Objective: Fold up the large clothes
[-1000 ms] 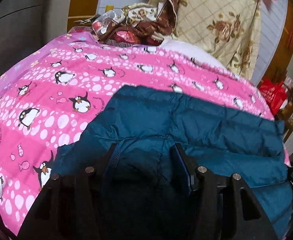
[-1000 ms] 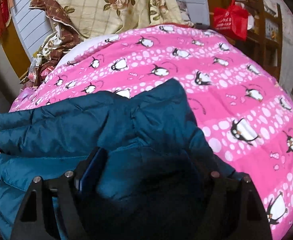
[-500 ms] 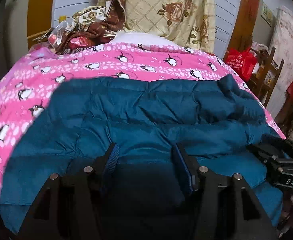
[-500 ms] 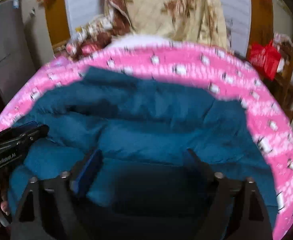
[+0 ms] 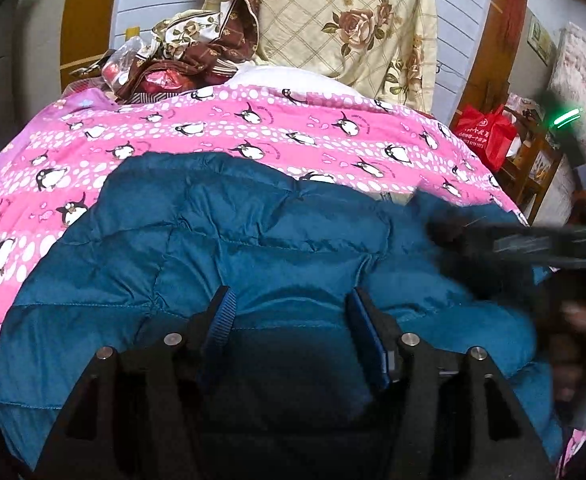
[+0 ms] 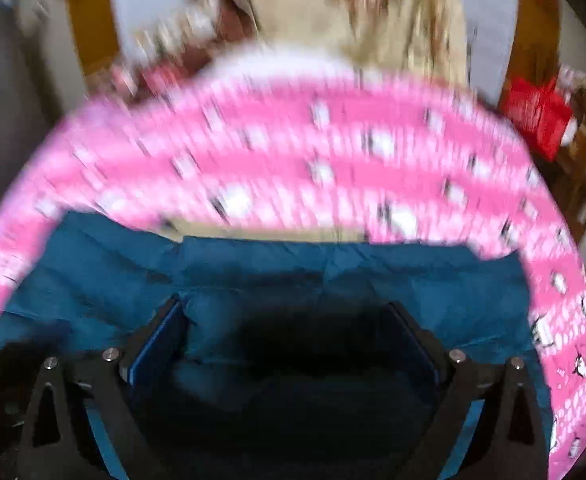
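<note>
Teal quilted puffer jacket (image 5: pixel 253 248) spread on pink penguin-print bed cover (image 5: pixel 213 128) | left tongs (image 5: pixel 289 316) and right tongs (image 6: pixel 285 328) both spread apart, gripping nothing | judged light, bulky, springy, slippery | grip at stitched hem.

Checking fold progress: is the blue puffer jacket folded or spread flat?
Partly folded: the blue puffer jacket lies bunched in doubled layers on the pink penguin blanket.
</note>
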Action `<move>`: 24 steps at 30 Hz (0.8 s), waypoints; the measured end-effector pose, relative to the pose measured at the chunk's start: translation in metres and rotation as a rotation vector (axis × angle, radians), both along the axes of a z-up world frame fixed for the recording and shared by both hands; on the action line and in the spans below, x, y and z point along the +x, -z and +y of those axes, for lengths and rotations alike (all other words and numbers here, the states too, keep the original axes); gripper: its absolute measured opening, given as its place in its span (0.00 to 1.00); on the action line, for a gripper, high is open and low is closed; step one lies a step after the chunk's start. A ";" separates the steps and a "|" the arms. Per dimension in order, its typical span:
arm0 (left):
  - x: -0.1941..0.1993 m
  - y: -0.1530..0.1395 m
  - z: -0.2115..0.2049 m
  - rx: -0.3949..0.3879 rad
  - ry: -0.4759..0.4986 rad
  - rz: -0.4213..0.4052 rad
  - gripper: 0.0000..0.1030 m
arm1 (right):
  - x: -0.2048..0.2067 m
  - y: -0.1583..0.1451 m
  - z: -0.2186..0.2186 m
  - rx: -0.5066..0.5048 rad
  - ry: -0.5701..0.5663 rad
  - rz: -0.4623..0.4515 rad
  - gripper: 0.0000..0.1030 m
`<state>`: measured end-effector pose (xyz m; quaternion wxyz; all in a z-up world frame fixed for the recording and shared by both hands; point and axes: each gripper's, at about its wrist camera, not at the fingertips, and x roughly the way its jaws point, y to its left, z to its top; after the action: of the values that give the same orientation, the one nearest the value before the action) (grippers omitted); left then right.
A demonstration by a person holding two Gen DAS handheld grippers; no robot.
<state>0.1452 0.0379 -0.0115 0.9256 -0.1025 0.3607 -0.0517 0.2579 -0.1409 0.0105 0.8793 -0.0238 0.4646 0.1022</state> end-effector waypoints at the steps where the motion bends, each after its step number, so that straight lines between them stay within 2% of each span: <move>1: 0.001 0.000 0.001 -0.005 0.002 0.003 0.45 | 0.010 0.013 -0.003 -0.010 0.034 0.056 0.96; 3: 0.000 0.000 0.002 -0.011 0.005 0.008 0.45 | 0.004 0.006 -0.009 0.040 0.039 0.028 0.91; 5: -0.002 -0.004 0.001 -0.008 0.009 0.008 0.45 | -0.020 -0.015 -0.018 0.094 0.034 -0.067 0.91; 7: -0.008 -0.010 0.003 -0.021 0.010 -0.001 0.45 | -0.053 -0.033 -0.032 0.113 0.051 -0.158 0.91; 11: -0.025 -0.027 0.021 -0.033 -0.003 -0.066 0.45 | -0.116 -0.046 -0.057 0.150 0.070 -0.251 0.91; 13: -0.031 -0.031 0.032 -0.018 -0.020 -0.076 0.45 | -0.138 -0.036 -0.065 0.159 0.063 -0.239 0.92; 15: -0.034 -0.029 0.046 -0.020 -0.039 -0.063 0.45 | -0.136 -0.018 -0.070 0.146 0.056 -0.192 0.97; 16: -0.036 -0.029 0.054 -0.022 -0.058 -0.061 0.45 | -0.132 0.002 -0.069 0.124 0.047 -0.150 0.99; 17: -0.040 -0.030 0.068 -0.028 -0.094 -0.064 0.45 | -0.132 0.014 -0.072 0.130 0.042 -0.165 0.99; 18: -0.045 -0.030 0.081 -0.037 -0.132 -0.070 0.45 | -0.139 0.019 -0.076 0.156 0.041 -0.238 0.99; 19: -0.048 -0.029 0.094 -0.049 -0.168 -0.072 0.45 | -0.143 0.022 -0.077 0.164 0.037 -0.270 0.99; 21: -0.053 -0.025 0.119 -0.081 -0.226 -0.059 0.45 | -0.146 0.022 -0.077 0.158 0.031 -0.283 0.99; 24: -0.055 -0.009 0.154 -0.144 -0.315 0.004 0.45 | -0.144 0.027 -0.077 0.170 0.024 -0.290 0.99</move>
<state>0.0901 0.1922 -0.0022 0.9119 -0.2239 0.3372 0.0684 0.1144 -0.2177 -0.0164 0.9371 0.0418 0.3228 0.1260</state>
